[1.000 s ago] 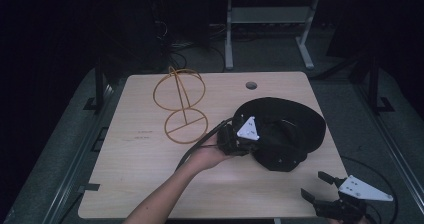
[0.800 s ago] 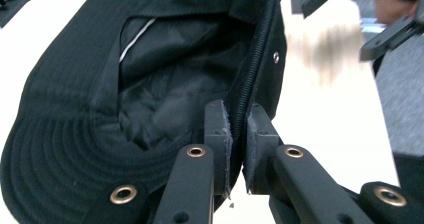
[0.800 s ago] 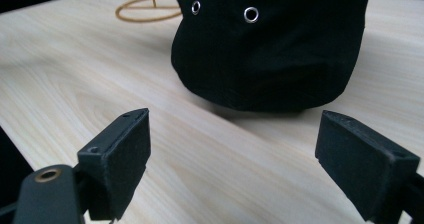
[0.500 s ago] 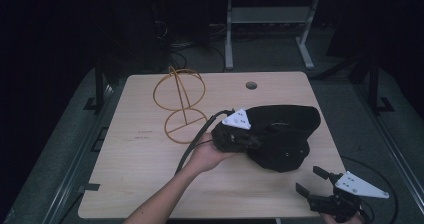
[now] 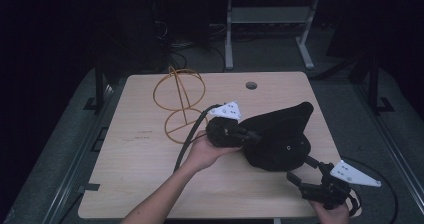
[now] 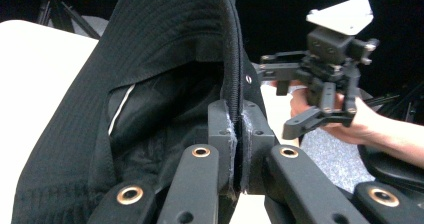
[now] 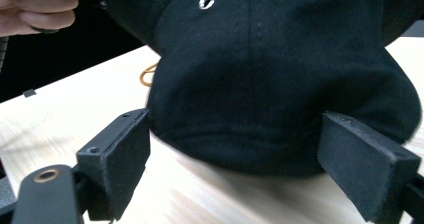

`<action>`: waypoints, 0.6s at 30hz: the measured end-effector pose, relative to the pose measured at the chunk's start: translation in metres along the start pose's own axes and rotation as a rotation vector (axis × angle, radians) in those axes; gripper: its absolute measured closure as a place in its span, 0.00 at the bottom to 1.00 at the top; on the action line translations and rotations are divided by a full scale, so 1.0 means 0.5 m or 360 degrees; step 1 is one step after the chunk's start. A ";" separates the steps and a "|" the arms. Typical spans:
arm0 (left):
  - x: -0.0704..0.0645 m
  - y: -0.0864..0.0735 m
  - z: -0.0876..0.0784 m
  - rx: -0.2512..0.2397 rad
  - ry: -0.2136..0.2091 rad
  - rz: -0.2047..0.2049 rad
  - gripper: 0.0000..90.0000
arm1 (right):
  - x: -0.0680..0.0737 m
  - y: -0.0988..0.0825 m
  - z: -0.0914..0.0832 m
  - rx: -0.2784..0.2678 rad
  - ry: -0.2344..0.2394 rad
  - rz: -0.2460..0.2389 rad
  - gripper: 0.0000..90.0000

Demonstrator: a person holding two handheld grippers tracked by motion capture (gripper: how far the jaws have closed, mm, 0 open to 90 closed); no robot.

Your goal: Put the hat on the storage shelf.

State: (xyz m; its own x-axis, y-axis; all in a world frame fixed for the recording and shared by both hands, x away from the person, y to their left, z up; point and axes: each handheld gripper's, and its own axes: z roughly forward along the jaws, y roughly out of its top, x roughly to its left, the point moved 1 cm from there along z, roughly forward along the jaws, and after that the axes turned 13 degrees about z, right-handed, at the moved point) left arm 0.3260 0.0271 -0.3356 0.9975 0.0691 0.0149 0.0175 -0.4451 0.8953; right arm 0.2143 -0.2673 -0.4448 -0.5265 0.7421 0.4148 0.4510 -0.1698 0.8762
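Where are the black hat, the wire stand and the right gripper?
black hat (image 5: 280, 141), high view, on its crown.
wire stand (image 5: 179, 86), high view, on its upper ring.
right gripper (image 5: 303, 171), high view, between its open fingertips.

A wire stand (image 5: 180, 103) sits on the table (image 5: 135, 184).

The black hat (image 6: 165, 84) runs off the top and left edges of the left gripper view, and its brim edge vanishes between the shut pads of the left hand-held gripper (image 6: 239, 149). In the right gripper view its crown (image 7: 280, 79) is cut by the top edge, hiding the bench behind it. In the high view's lower right, the hand (image 5: 332, 215) holding the right hand-held gripper (image 5: 305, 171) is cropped at the bottom edge.
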 end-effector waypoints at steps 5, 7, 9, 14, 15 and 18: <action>-0.003 0.000 0.003 -0.0003 -0.0009 0.0009 0.95 | -0.013 0.009 0.024 0.0001 -0.0035 0.0031 0.26; -0.004 0.000 0.003 -0.0009 -0.0019 0.0013 0.95 | -0.016 0.011 0.028 -0.0025 -0.0030 0.0010 0.50; -0.005 0.000 0.002 -0.0011 -0.0021 0.0020 0.95 | -0.016 0.011 0.028 -0.0032 -0.0046 -0.0014 0.68; -0.006 -0.005 -0.006 -0.0018 -0.0024 0.0017 0.95 | -0.015 0.011 0.027 -0.0039 -0.0053 -0.0043 0.93; -0.006 -0.006 -0.010 -0.0011 -0.0013 0.0025 0.95 | -0.015 0.011 0.027 -0.0039 -0.0053 -0.0043 0.93; -0.009 -0.011 -0.021 0.0003 0.0015 0.0047 0.95 | -0.006 0.018 0.023 -0.0035 -0.0053 -0.0092 0.94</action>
State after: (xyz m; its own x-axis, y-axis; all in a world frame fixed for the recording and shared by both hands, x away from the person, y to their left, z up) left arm 0.3208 0.0387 -0.3361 0.9969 0.0646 0.0456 -0.0118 -0.4488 0.8935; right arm 0.2283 -0.2637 -0.4411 -0.5266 0.7722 0.3555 0.4043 -0.1404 0.9038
